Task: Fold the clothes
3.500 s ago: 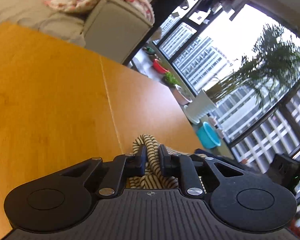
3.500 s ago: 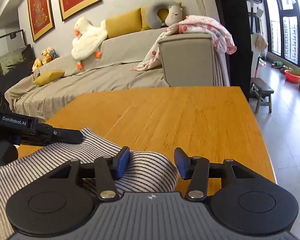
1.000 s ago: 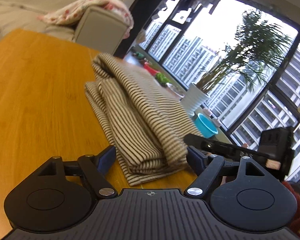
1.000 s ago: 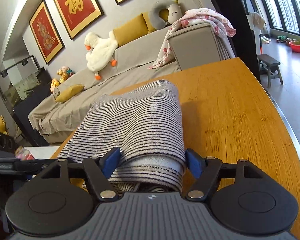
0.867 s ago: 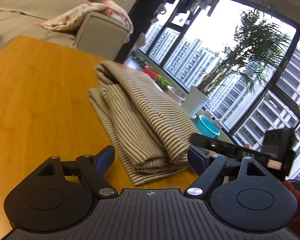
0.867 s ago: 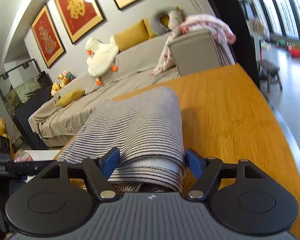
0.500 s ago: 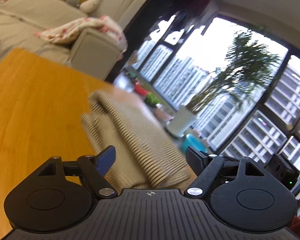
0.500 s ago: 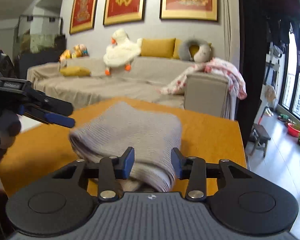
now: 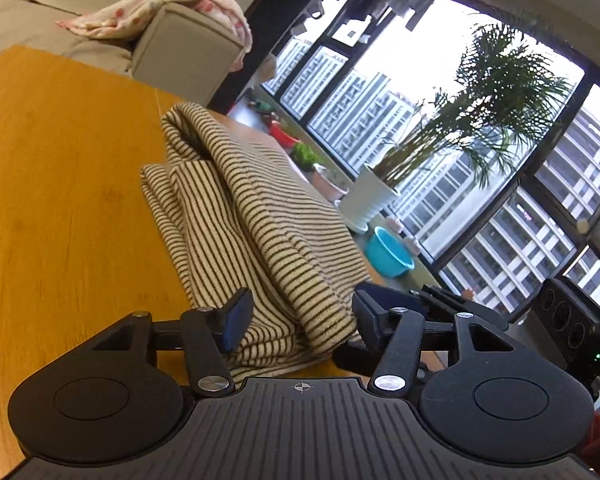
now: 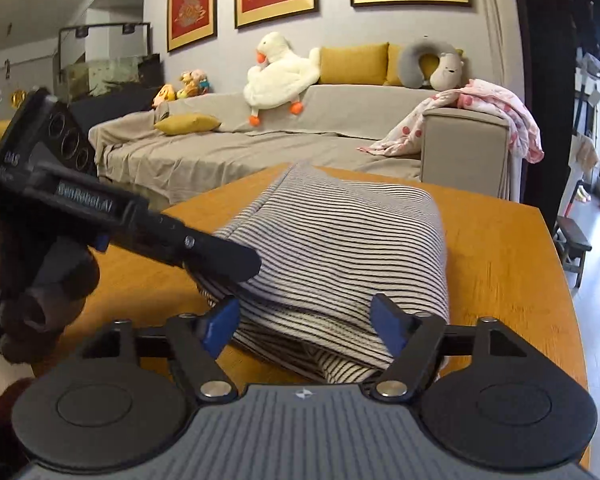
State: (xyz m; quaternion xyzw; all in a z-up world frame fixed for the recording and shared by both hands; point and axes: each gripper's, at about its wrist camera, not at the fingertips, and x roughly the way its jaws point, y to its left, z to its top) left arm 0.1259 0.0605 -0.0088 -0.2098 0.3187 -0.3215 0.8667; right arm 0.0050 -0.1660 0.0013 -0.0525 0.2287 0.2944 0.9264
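Cream, dark-striped garment [image 9: 260,216] on an orange-toned, perhaps wooden, table [image 9: 60,184]

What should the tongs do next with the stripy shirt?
Probably pull both tongs back. The stripy shirt already lies folded in a neat bundle on the table, and the left tongs and right tongs are open around it, gripping nothing.

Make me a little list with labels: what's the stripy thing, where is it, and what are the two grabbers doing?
stripy thing: a striped garment, folded into a thick bundle
where: lying on the wooden table
left gripper: open, one finger on each side of the bundle's near end
right gripper: open, fingers either side of the bundle's near edge
behind the table: a sofa with a toy duck
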